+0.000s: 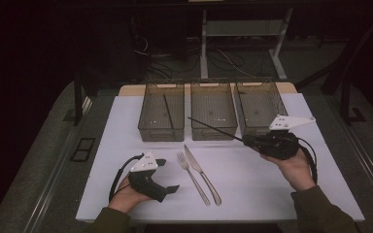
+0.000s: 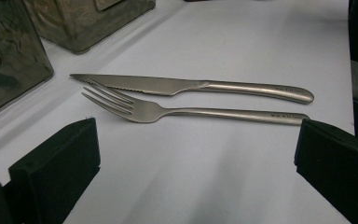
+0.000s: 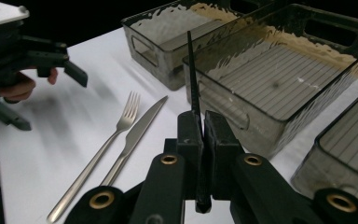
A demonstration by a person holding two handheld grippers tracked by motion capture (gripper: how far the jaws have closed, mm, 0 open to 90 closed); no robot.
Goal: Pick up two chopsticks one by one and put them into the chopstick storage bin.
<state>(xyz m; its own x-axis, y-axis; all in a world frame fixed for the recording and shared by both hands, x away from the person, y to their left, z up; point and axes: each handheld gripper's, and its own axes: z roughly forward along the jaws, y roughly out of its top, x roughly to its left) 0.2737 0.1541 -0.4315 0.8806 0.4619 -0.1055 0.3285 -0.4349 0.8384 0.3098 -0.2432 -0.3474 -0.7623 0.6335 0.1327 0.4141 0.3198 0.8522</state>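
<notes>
A person at a white table (image 1: 252, 194) lifts a black chopstick (image 1: 213, 128) in the right gripper (image 1: 250, 141), its jaws closed almost fully and pinching the stick near one end. In the right gripper view the chopstick (image 3: 192, 79) runs straight out from the pads, its long axis pointing across the near wall of the middle bin (image 3: 279, 79). In the high view its free tip hangs over the front of the middle bin (image 1: 212, 116). Left of that bin, the left bin (image 1: 161, 114) already holds a second black chopstick (image 1: 168, 111), lying front to back. So the carried stick sits one bin over from its likely mate, and the right hand is the nearer. The right bin (image 1: 261, 104) stands on the far side. In front of the middle bin a fork (image 1: 192, 177) and a knife (image 1: 202, 174) lie side by side on the tabletop. The left gripper (image 1: 168, 175) rests beside them, jaws wide apart and holding nothing. Beyond the table the room is dark, with cables and a desk frame on the floor.
</notes>
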